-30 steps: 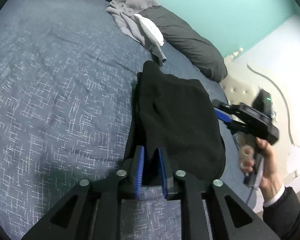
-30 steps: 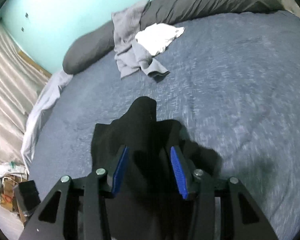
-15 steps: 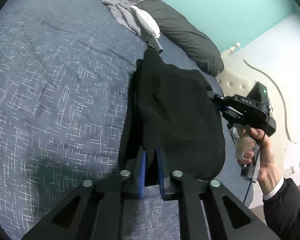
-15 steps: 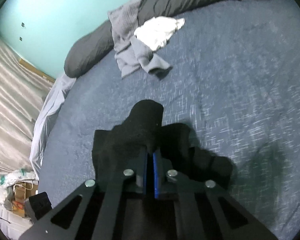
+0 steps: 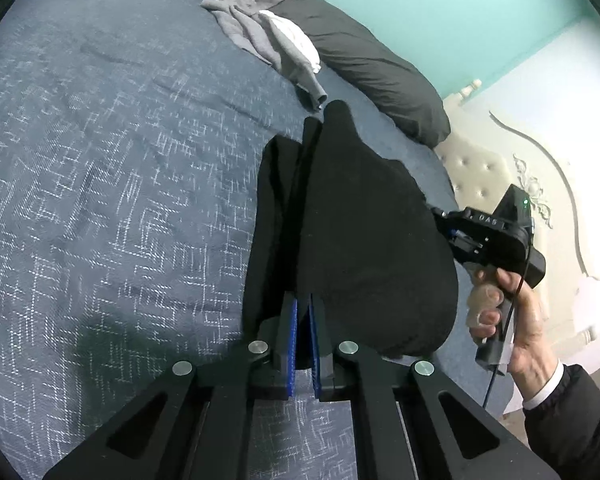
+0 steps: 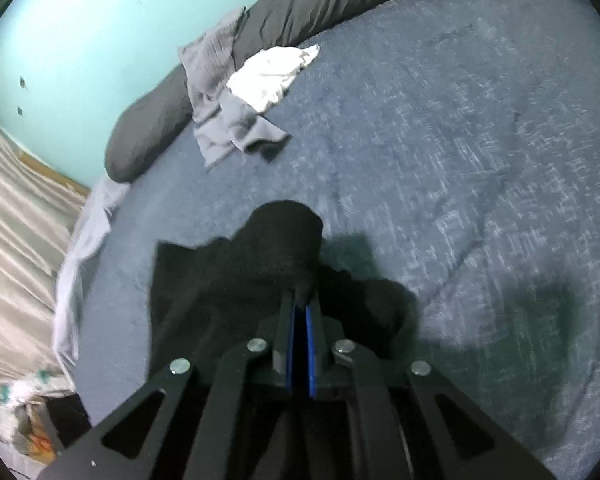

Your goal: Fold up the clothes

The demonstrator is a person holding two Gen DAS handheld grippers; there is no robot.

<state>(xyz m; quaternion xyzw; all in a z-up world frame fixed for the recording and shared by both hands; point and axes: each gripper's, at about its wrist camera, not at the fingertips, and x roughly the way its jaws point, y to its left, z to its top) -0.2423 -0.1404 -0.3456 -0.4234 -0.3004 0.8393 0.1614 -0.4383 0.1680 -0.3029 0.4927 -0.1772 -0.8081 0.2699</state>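
On the bed, near its front edge, lies the black garment, and both grippers have it! Leftmost, the left gripper has its blue pads pressed together on the near hem. Moving right, the right gripper has its pads pinched on a raised bunch of the same cloth, a hand wrapped around its handle. Toward the bed's far edge, by the dark pillows, sit a grey garment and a white cloth.
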